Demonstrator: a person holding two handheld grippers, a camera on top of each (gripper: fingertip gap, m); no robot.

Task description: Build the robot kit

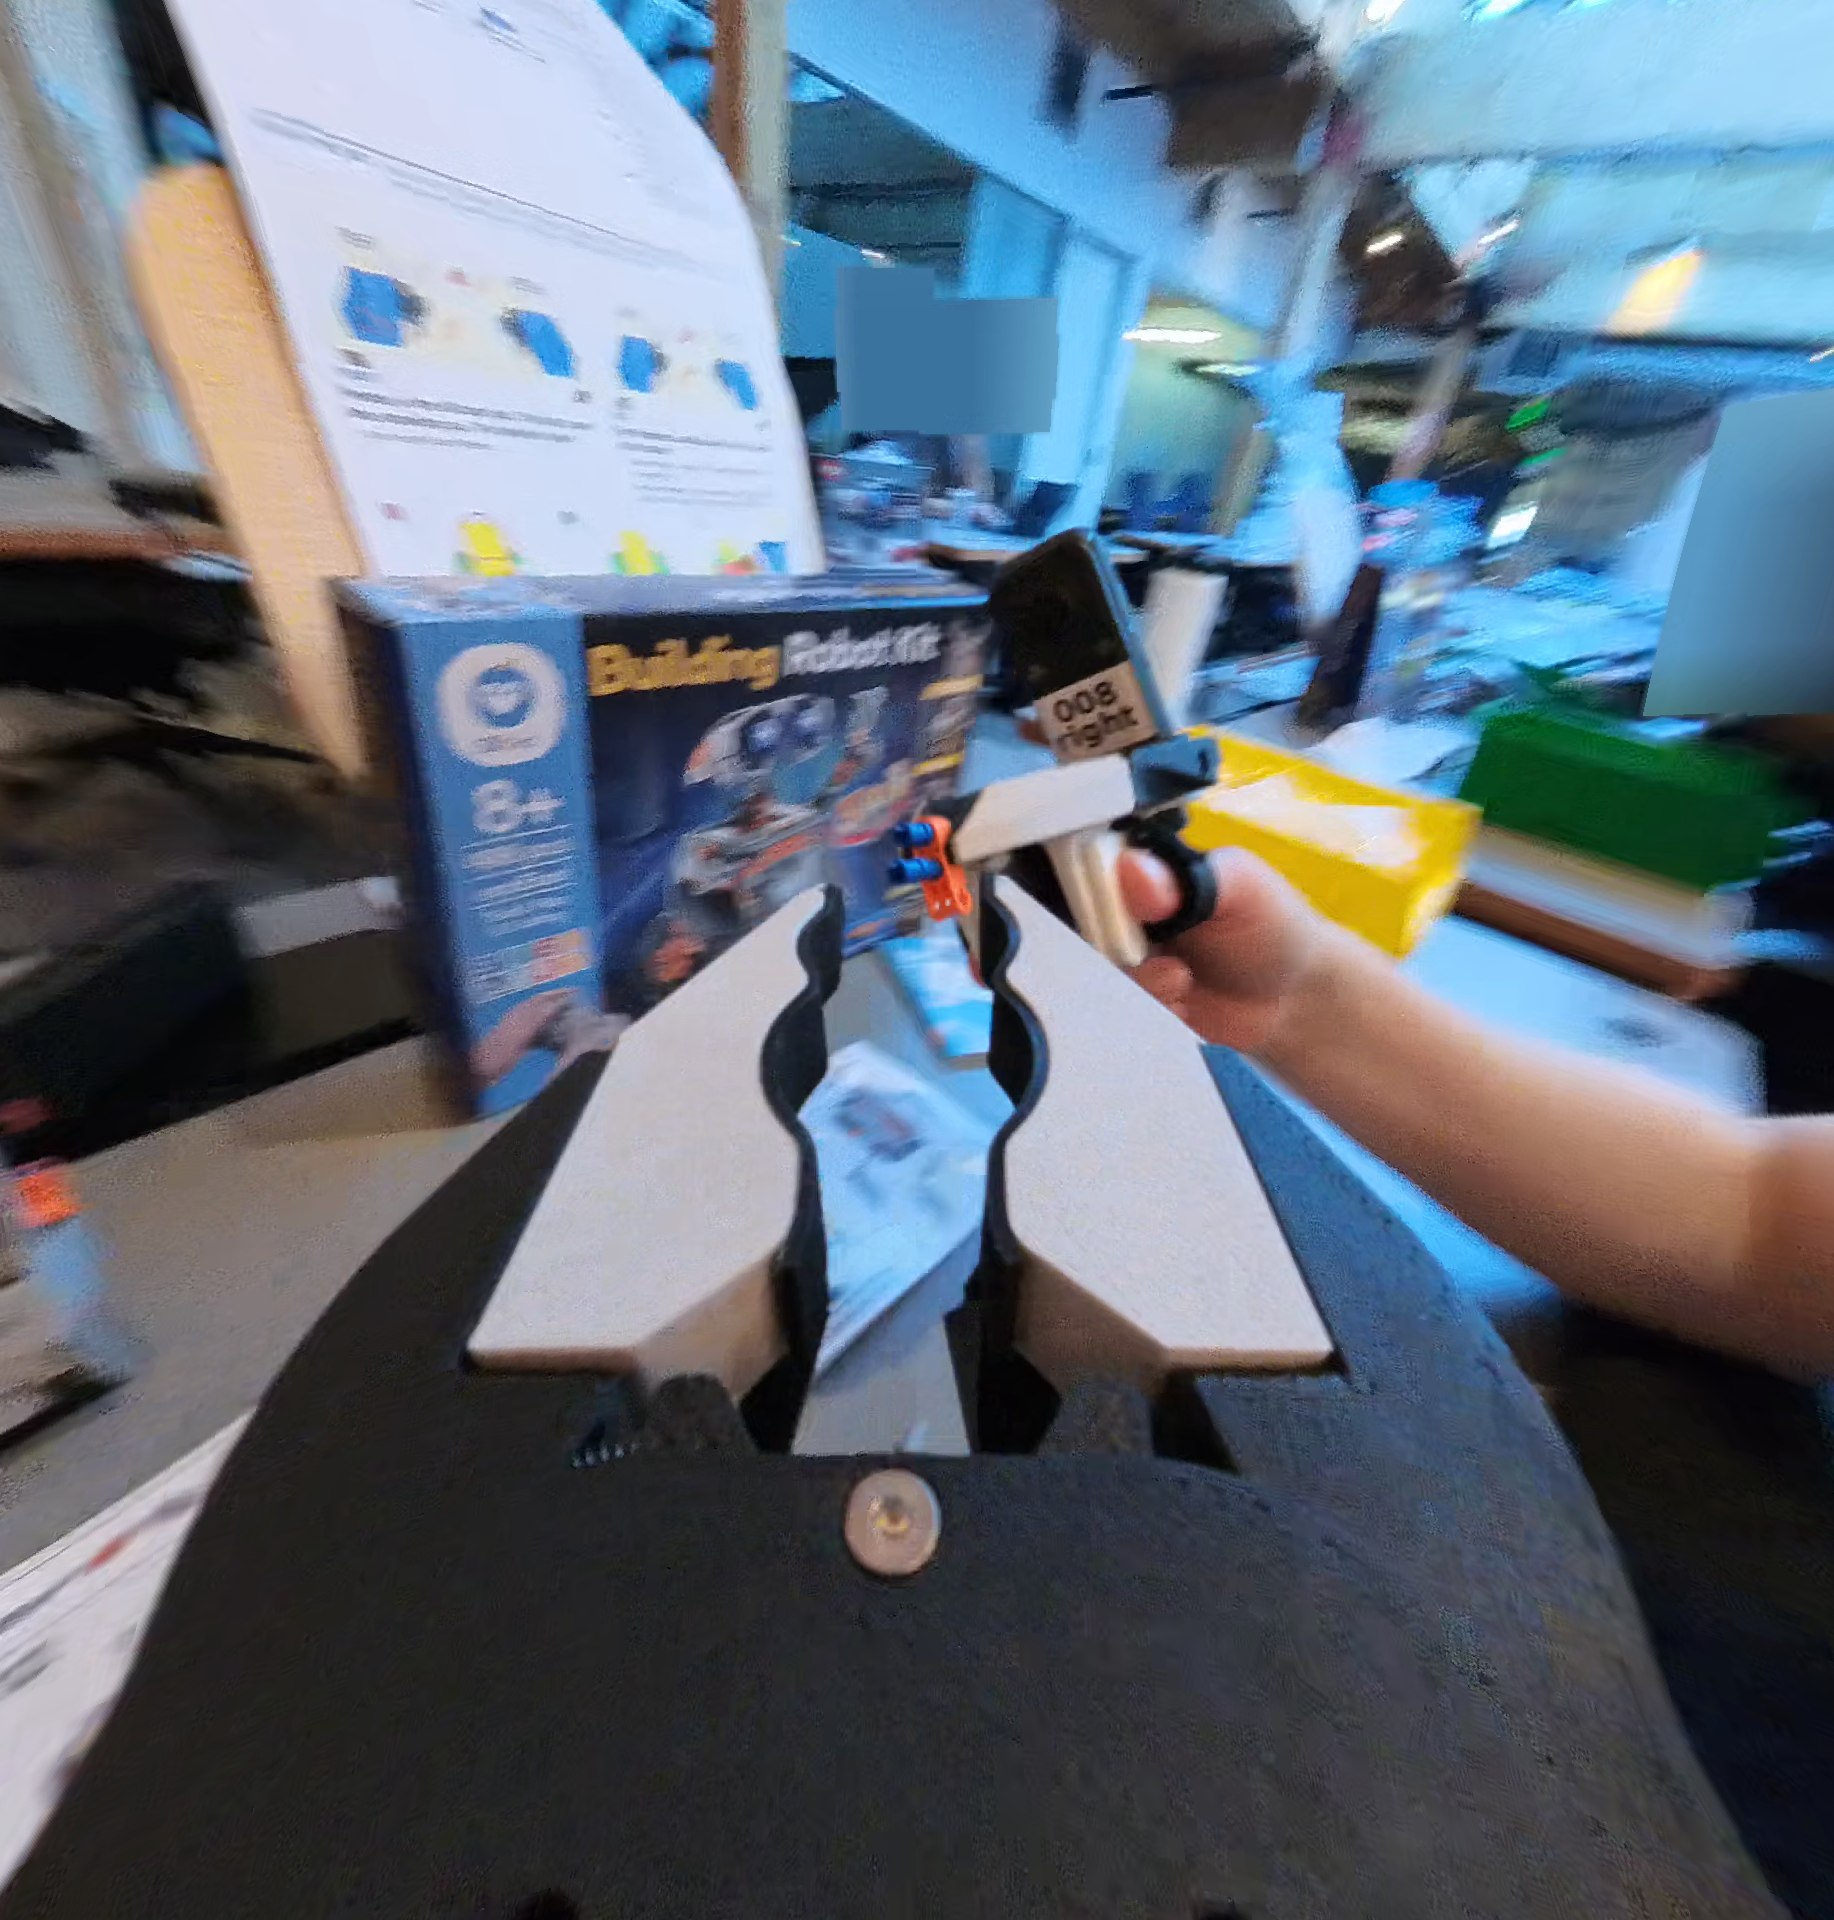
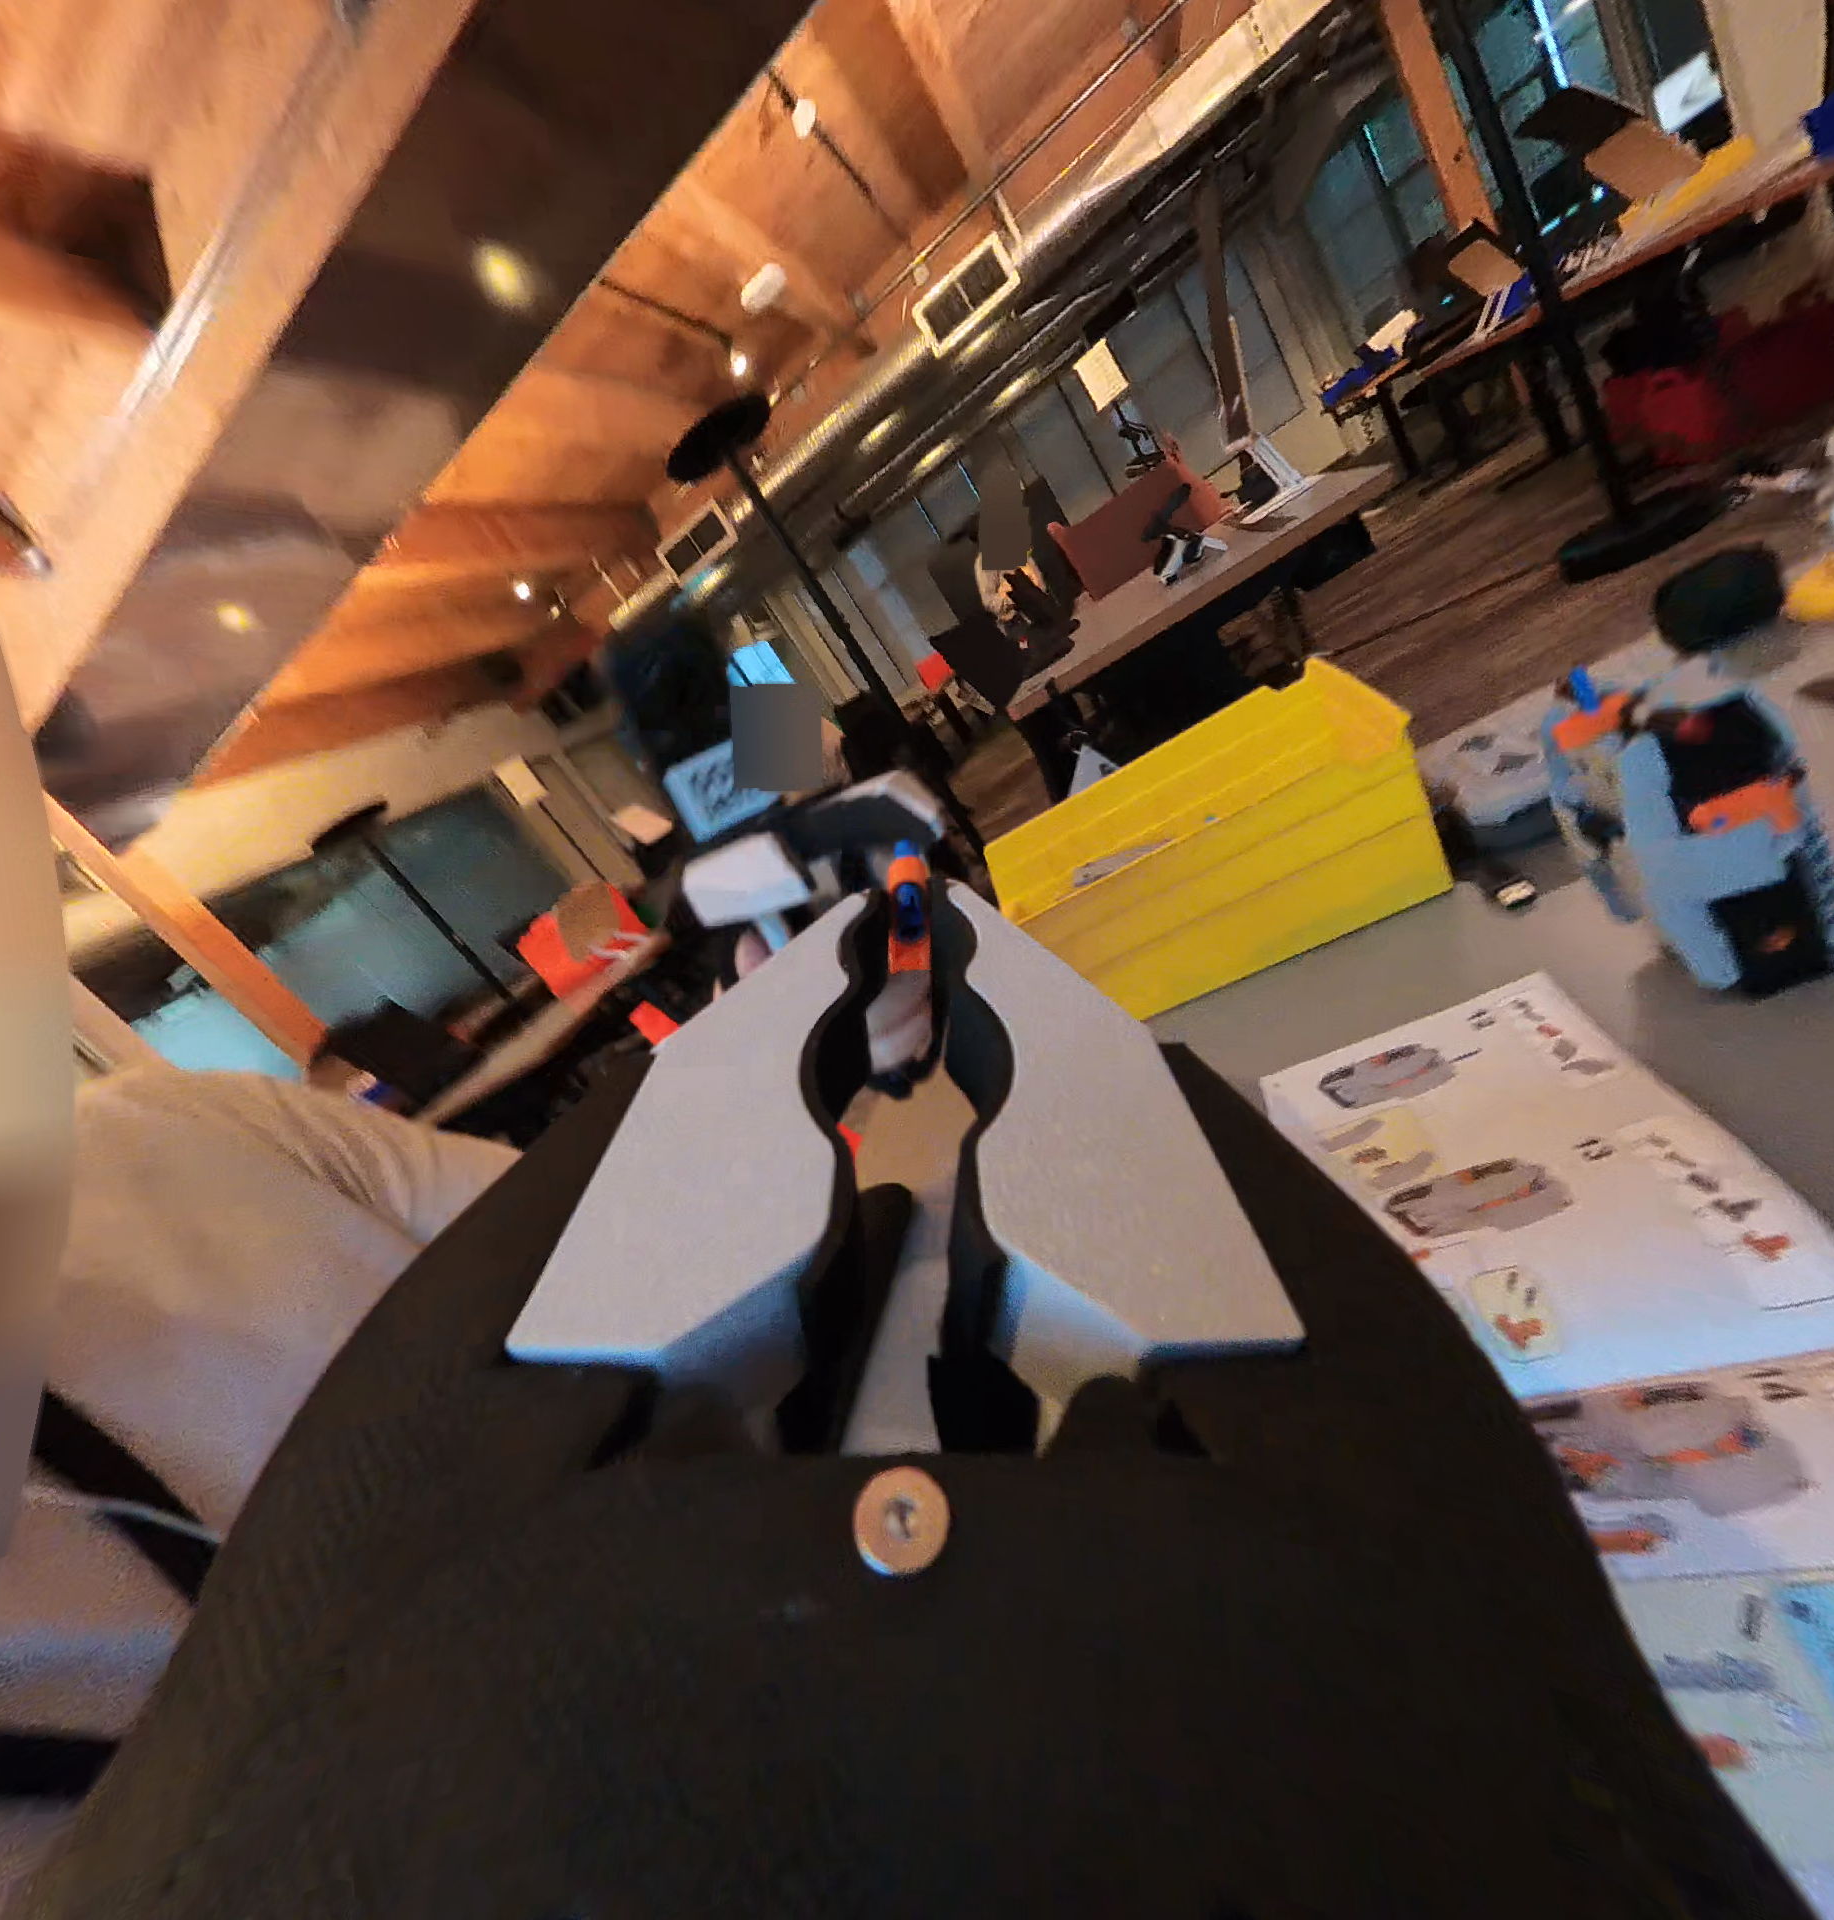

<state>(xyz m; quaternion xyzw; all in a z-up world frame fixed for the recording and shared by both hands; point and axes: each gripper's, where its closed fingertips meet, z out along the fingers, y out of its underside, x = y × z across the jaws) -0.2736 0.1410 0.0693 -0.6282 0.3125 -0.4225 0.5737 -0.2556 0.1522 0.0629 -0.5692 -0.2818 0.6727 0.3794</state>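
Your right gripper (image 2: pixel 908 914) pinches a small orange piece with blue pegs (image 2: pixel 905 914) at its tips; your left gripper (image 1: pixel 908 914) is slightly parted and holds nothing.

From the left wrist view, your left fingers have a narrow gap, over a leaflet (image 1: pixel 882 1174) on the grey table (image 1: pixel 269 1195). Just beyond their tips your right gripper (image 1: pixel 960 862) carries the piece (image 1: pixel 928 868) in the air. Behind stands a blue kit box (image 1: pixel 632 810) with an instruction sheet (image 1: pixel 539 312) propped above it. Farther right lies a yellow bin (image 1: pixel 1339 842); the right wrist view shows a partly built grey-and-orange model (image 2: pixel 1713 831) beyond more instruction pages (image 2: pixel 1578 1195).
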